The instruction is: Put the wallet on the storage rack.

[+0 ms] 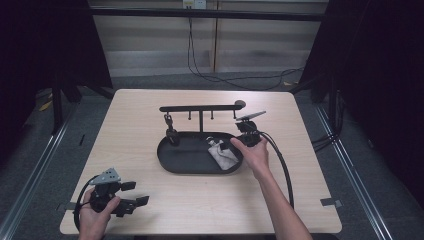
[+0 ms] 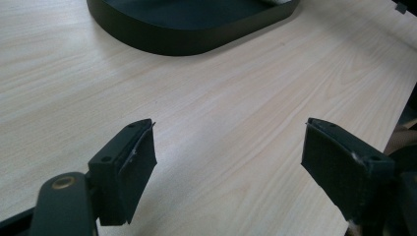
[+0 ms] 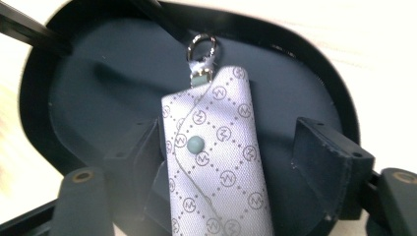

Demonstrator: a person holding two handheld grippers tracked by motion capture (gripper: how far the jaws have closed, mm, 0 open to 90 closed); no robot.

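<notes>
- Far left, near the front edge of the surface: left gripper held low in a hand, fingers spread wide with nothing between them – just bare wood grain in the left gripper view.
- Toward the middle: black oval tray with a hook rack rising from its back edge; a small dark item hangs at the rack's left end, too small to identify.
- Right half of the tray: grey patterned key pouch lying flat on the tray floor, metal clasp pointing away from the right gripper.
- Right gripper over that pouch, fingers apart and straddling it – one just beside the pouch's edge, the other well clear, so no grip on it.
- Likely step: handling the pouch at the tray, perhaps for the rack. For a good hold, centre the fingers across the pouch's width, close on the fabric body below the snap button, and leave the clasp free and visible.
- From the high view: layout of both hands, rack and tray, but the pouch as a pale blur under the right gripper.
- From the right gripper view: pattern, snap, clasp and the gap at each finger – detail absent from above.
- From the left gripper view: the tray's near wall across the top.
</notes>
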